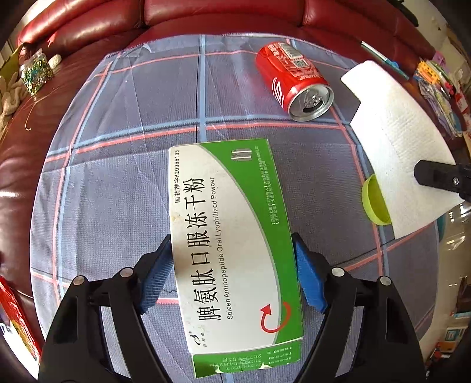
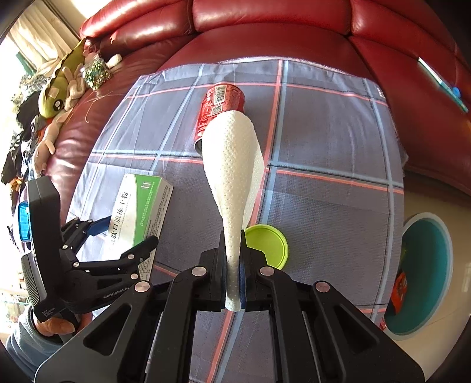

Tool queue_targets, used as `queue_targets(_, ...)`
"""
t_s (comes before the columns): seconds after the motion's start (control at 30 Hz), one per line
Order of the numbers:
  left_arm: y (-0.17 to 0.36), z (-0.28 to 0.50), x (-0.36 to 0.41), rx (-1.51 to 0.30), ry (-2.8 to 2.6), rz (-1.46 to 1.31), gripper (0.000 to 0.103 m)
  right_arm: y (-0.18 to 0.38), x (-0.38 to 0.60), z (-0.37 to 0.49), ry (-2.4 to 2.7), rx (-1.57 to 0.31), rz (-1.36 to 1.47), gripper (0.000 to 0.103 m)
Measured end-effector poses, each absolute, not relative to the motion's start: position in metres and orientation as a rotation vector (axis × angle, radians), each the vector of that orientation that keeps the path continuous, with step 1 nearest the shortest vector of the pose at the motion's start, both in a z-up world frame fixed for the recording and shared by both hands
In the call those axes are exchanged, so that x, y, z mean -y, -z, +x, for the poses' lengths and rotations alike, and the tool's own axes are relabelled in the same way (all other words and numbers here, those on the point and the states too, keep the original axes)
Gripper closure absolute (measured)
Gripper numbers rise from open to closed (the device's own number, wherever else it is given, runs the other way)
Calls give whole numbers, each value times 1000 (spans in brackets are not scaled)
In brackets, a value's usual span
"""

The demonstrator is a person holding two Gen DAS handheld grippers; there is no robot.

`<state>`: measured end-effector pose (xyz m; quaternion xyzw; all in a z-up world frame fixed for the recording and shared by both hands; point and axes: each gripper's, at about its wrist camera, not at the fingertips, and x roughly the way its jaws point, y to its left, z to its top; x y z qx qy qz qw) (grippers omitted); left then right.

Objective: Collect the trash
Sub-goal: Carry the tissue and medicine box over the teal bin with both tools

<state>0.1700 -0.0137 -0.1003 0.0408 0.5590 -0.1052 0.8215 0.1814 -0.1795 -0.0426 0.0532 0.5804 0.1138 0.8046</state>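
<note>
A green and white medicine box [image 1: 229, 241] lies on the plaid cloth [image 1: 123, 176], between the blue pads of my left gripper [image 1: 232, 271], whose jaws are closed against its long sides. The box also shows in the right wrist view [image 2: 141, 203], with the left gripper [image 2: 123, 232] on it. My right gripper [image 2: 234, 265] is shut on a white paper towel [image 2: 232, 165], held above the cloth; the towel [image 1: 403, 138] shows at right in the left view. A red soda can [image 1: 291, 79] lies on its side at the back. A green lid [image 2: 269, 244] lies near the towel.
The cloth covers a red leather sofa [image 2: 265, 26]. A teal bin [image 2: 424, 277] with trash inside stands on the floor at right. Plush toys [image 2: 56, 94] and a glitter jar [image 2: 95, 72] lie on the sofa's left. A pen [image 2: 441, 82] lies at right.
</note>
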Motion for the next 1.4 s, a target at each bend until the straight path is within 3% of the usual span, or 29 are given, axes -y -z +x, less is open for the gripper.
queue_targets(0.93, 21, 102, 69, -987, 329, 107, 32, 4, 246, 123, -223, -1122, 196, 96)
queue_targets(1.4, -18, 75, 161, -903, 462, 204, 31, -23, 339, 64, -114, -1011, 265, 96)
